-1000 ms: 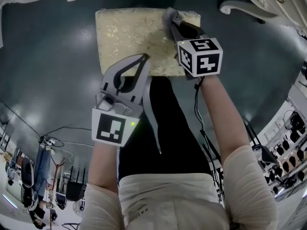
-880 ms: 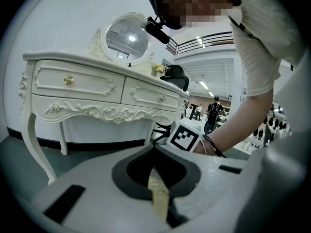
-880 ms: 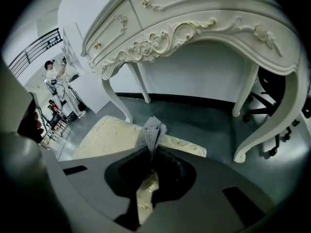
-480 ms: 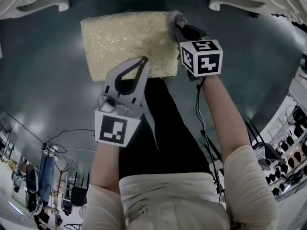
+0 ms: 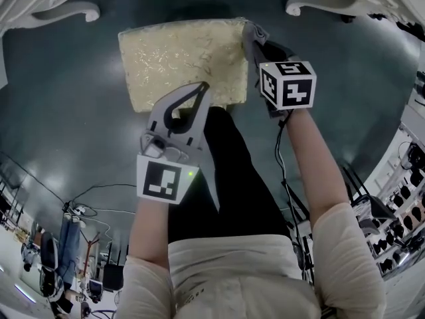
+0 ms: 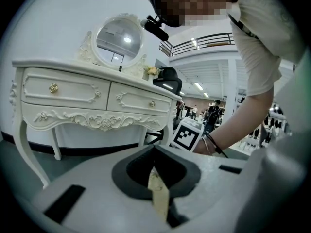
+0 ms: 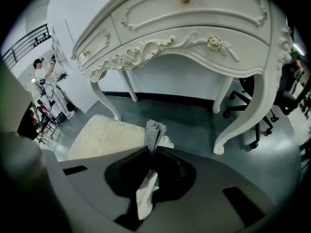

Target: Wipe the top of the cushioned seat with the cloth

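Observation:
The cushioned seat point(image 5: 176, 55) is a cream and gold square on the dark floor; the right gripper view shows it at lower left point(image 7: 104, 132). My right gripper point(image 5: 252, 29) is at the seat's far right corner, shut on a small grey cloth point(image 7: 154, 130) that sticks out past its tips point(image 7: 151, 152). My left gripper point(image 5: 201, 87) hovers over the seat's near edge, right of middle, jaws shut with nothing in them. In the left gripper view point(image 6: 154, 148) only a sliver of the seat point(image 6: 159, 193) shows through the gap below the joined tips.
A white carved dressing table stands beyond the seat, with curved legs at the far left point(image 5: 73, 8) and far right point(image 5: 319, 5). One leg point(image 7: 252, 106) stands close to the right of the cloth. An office chair base point(image 7: 243, 108) is behind it. My black-trousered leg point(image 5: 232, 171) is just below the seat.
My right gripper has carried the cloth rightward across the seat's far side, from inside the top to the right edge. The left gripper has stayed over the near edge.

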Demonstrator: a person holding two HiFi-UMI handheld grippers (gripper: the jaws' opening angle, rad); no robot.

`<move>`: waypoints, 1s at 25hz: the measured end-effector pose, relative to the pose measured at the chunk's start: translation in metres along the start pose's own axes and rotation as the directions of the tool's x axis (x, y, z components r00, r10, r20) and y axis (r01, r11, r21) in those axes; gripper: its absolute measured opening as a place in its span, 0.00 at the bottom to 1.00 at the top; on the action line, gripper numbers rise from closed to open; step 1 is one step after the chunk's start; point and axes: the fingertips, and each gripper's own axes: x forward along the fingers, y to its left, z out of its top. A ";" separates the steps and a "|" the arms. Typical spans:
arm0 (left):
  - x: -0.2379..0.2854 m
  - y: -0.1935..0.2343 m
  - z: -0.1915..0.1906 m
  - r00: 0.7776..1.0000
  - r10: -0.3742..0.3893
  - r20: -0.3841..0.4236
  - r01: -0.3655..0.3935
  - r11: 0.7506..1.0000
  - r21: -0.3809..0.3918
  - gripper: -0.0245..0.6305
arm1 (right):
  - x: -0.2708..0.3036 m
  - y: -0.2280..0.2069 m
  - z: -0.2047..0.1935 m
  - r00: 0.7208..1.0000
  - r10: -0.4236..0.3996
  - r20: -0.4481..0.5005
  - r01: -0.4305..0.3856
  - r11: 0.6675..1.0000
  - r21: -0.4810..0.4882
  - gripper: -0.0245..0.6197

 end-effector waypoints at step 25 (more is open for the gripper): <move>-0.174 0.130 -0.043 0.999 0.029 -0.015 -0.030 0.999 -0.033 0.04 | 0.063 0.303 0.030 0.979 0.202 -0.023 -0.202 0.979 -0.034 0.08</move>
